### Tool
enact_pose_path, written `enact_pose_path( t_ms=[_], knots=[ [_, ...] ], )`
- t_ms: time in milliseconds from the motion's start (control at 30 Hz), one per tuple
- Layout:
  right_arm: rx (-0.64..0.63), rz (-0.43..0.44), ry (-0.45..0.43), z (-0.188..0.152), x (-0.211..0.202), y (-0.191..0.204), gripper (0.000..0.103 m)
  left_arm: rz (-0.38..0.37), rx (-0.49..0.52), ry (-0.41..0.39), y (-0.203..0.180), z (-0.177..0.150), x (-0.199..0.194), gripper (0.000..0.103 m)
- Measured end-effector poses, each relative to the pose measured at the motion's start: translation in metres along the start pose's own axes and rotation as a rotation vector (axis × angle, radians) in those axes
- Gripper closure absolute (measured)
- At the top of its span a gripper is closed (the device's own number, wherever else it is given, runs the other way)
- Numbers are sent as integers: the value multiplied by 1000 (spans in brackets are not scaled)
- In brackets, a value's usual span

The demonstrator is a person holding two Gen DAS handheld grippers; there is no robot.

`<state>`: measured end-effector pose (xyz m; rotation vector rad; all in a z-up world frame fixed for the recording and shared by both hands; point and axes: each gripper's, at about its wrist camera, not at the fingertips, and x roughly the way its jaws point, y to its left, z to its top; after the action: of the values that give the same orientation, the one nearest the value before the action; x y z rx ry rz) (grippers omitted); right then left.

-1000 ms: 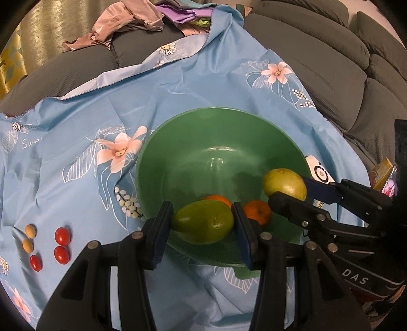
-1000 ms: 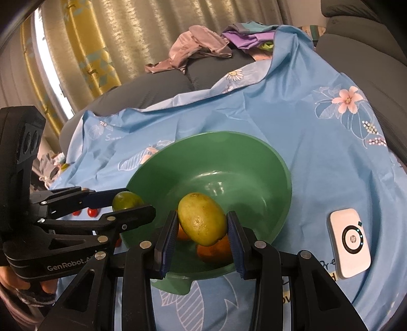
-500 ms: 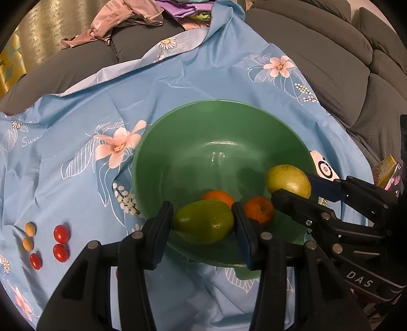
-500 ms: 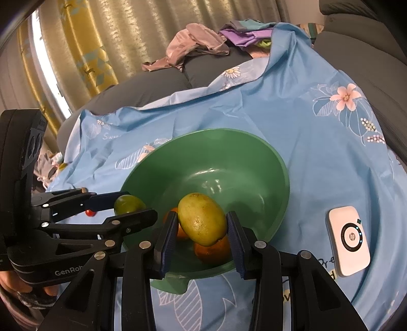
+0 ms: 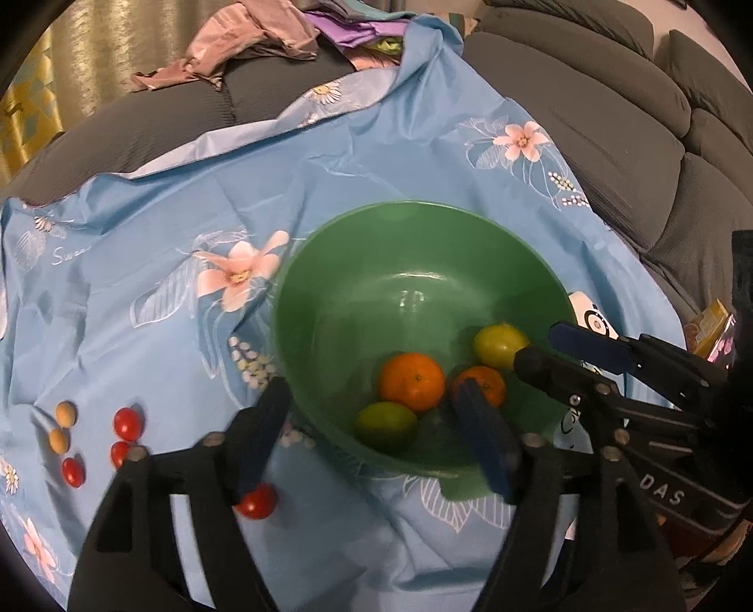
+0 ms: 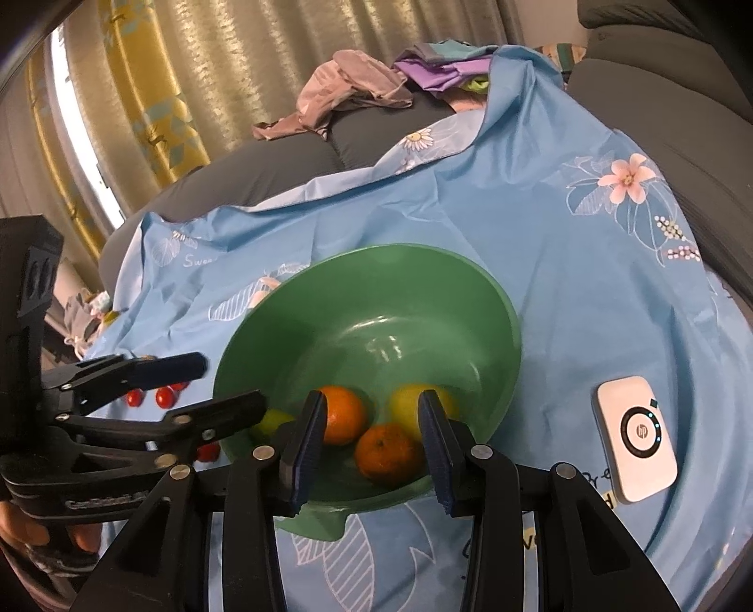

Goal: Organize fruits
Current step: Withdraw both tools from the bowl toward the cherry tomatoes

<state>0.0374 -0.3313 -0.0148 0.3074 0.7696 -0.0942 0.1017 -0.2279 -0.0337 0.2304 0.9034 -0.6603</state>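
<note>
A green bowl (image 5: 357, 254) (image 6: 494, 310) sits on the blue flowered cloth. It holds two oranges (image 5: 412, 381) (image 6: 388, 454), a green fruit (image 5: 386, 423) and a yellow-green fruit (image 5: 499, 346) (image 6: 407, 400). My left gripper (image 5: 372, 442) is open and empty over the bowl's near rim, the green fruit lying free between its jaws. My right gripper (image 6: 372, 442) is open and empty at the bowl's near edge; in the left wrist view it (image 5: 550, 348) sits at the bowl's right side.
Several cherry tomatoes (image 5: 128, 422) and small yellow fruits (image 5: 66, 414) lie on the cloth left of the bowl; one tomato (image 5: 256, 501) lies by my left finger. A white HP device (image 6: 637, 438) lies right of the bowl. Grey sofa cushions and clothes (image 5: 249, 42) surround the cloth.
Both grippers opened. The green fruit dropped from the left one and the yellow-green fruit from the right one into the bowl. Both grippers drew back slightly.
</note>
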Motion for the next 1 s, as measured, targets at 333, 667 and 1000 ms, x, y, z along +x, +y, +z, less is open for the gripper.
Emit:
enact_pose_path(
  t_ms=[333,667,1000],
  knots=[
    [-27,20,-16,-4,-16,18,62,26,-114,-18,34,-35,-39,15],
    [-87,51,-14,-10,-29,49,62,113,-230,20,77,-91,-66,14],
    [-162,105,4,-18,-30,86,62,136,-321,23,106,-125,-85,14]
  ],
)
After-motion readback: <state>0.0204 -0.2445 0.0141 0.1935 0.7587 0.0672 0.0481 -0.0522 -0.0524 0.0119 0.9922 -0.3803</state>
